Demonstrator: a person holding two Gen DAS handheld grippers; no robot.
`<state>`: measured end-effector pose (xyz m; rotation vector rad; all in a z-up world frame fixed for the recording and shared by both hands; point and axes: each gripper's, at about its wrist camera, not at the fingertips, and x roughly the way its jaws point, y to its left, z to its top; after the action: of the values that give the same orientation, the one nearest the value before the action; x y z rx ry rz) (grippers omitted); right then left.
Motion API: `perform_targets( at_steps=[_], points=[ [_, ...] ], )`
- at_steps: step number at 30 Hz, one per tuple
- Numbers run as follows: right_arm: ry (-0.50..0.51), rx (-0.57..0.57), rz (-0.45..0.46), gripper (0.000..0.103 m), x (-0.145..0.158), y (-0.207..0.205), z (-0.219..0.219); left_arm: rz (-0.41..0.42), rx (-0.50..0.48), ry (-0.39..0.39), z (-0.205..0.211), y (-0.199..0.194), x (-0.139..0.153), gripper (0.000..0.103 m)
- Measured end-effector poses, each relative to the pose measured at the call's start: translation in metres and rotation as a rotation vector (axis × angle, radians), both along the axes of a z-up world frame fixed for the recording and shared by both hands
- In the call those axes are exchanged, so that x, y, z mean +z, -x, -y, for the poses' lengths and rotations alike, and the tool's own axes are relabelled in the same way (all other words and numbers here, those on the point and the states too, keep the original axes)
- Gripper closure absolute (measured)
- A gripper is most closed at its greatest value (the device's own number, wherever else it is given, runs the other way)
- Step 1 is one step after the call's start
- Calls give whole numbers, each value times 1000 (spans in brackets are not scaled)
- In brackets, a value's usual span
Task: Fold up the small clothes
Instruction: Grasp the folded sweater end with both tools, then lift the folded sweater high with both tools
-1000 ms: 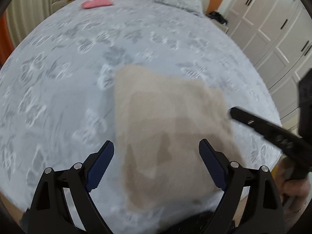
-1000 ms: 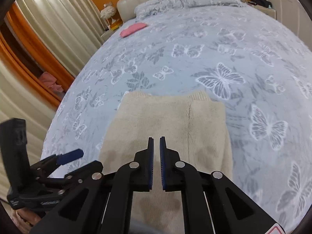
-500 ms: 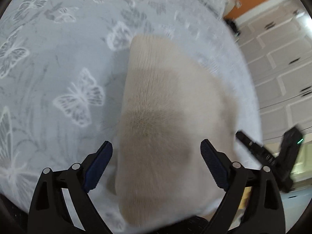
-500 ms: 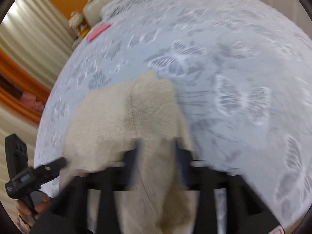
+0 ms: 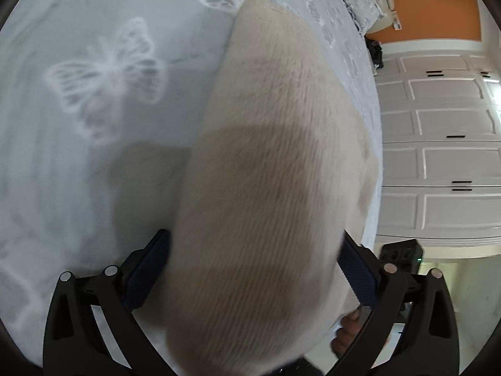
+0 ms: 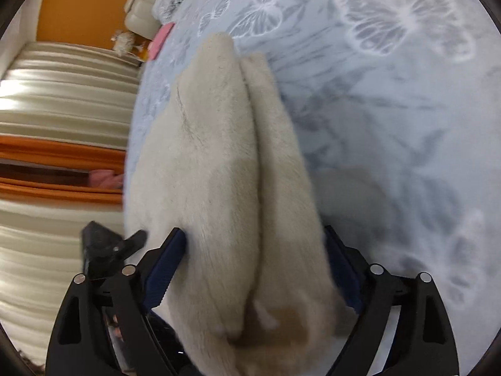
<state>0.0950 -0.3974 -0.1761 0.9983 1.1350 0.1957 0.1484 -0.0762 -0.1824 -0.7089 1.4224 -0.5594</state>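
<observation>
Butterfly-print bedspread (image 5: 94, 125), white wardrobe doors (image 5: 438, 163), cream curtains (image 6: 62, 94).

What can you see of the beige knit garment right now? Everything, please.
The beige knit garment is cream, fuzzy ribbed knit, lying on the butterfly-print bedspread near its edge. From the right wrist view it looks folded, two lengthwise layers meeting along a seam or fold line. Its near end sits between the open fingers of both the left tongs and right tongs; whether the pads actually touch it is unclear. Blur hides finer details.
</observation>
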Motion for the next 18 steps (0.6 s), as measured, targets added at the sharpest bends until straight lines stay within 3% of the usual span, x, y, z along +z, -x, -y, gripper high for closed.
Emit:
perform_targets(
  at_steps=[2,7,8,9,11,13,16,18],
  points=[
    [-72,1,18,17,-5,-10,-2,-18,-15,27,9,-10,-1,5],
    [-59,-14,18,18,-8,-15,-10,-48,-42,2,23,-21,2,6],
    [-48,-22,17,36,-5,-14,-9,-37,-45,3,26,-20,7,12],
    [-26,-37,16,50,-2,-10,-6,-13,-56,-20,28,-18,13,17],
    [-28,-60,55,66,11,-2,-3,47,-82,-76,32,-13,27,44],
    [73,-57,119,67,45,7,-5,103,-105,-72,37,-10,47,51],
    [110,-89,227,67,94,23,4,211,-136,-31,45,-2,92,53],
    [116,-101,265,66,110,28,14,280,-160,14,51,2,118,52]
  ],
)
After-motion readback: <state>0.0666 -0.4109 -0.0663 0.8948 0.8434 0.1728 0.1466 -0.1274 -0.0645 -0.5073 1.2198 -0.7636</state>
